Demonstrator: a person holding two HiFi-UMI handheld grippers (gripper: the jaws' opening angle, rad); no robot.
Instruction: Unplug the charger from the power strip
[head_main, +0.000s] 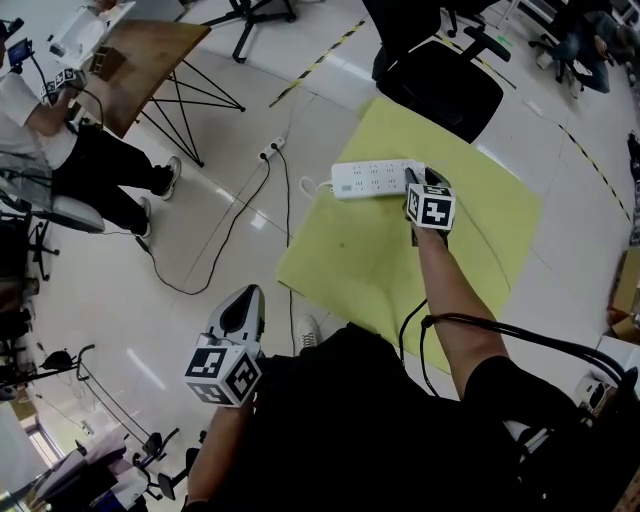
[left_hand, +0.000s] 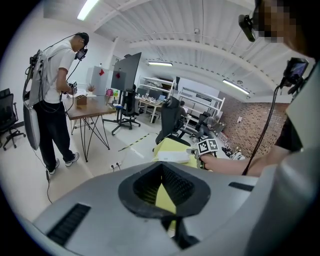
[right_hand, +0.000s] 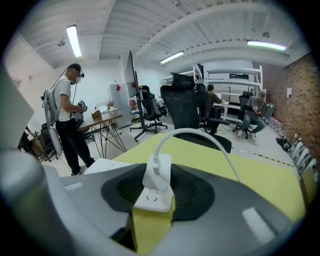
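Here, right tongs (right_hand: 154, 189) gripping charger (right_hand: 158, 171), power strip (head_main: 372, 179) end hidden

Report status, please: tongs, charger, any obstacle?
Left tongs shut, empty, held aside. Right tongs straddle charger, grip unclear. Charger plugged into power strip. No obstacle seen.

head cam: overhead, steeply down on yellow table (head_main: 480, 250) | left tool (left_hand: 161, 172) cam: low, well back, facing it | right tool (right_hand: 155, 180) cam: close over it | shared: table
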